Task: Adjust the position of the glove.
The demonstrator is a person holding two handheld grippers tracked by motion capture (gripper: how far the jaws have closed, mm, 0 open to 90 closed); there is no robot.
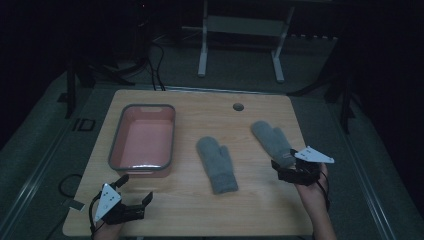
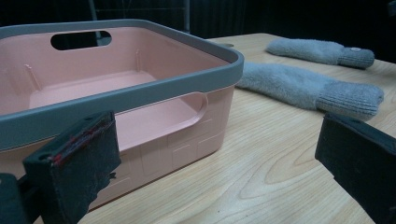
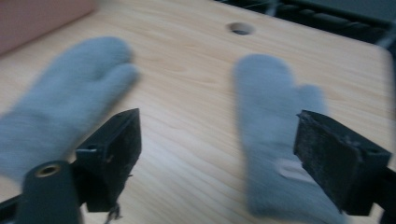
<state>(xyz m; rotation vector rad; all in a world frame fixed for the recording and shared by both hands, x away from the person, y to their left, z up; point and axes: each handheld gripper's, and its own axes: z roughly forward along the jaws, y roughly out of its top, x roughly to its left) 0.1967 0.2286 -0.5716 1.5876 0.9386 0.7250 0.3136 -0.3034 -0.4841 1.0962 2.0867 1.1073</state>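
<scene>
Two grey knitted mittens lie flat on the wooden table point(image 1: 190, 205). One mitten point(image 1: 216, 164) is in the middle, cuff toward me; the other mitten point(image 1: 272, 140) lies to its right. My right gripper point(image 1: 284, 161) hovers open at the right mitten's cuff; in the blurred right gripper view that mitten point(image 3: 275, 135) reaches the right jaw while the other mitten point(image 3: 60, 107) lies off to the left, and the right gripper point(image 3: 219, 140) holds nothing. My left gripper point(image 1: 135, 189) stands open near the front left edge, just before a pink bin point(image 1: 148, 106); the left gripper point(image 2: 217, 154) is empty.
The pink bin with a grey rim point(image 2: 187, 79) and handle cutouts has nothing inside. A round cable hole point(image 1: 238, 106) sits near the table's far edge. Both mittens point(image 2: 303, 86) lie right of the bin. Cables and a white frame stand on the floor beyond.
</scene>
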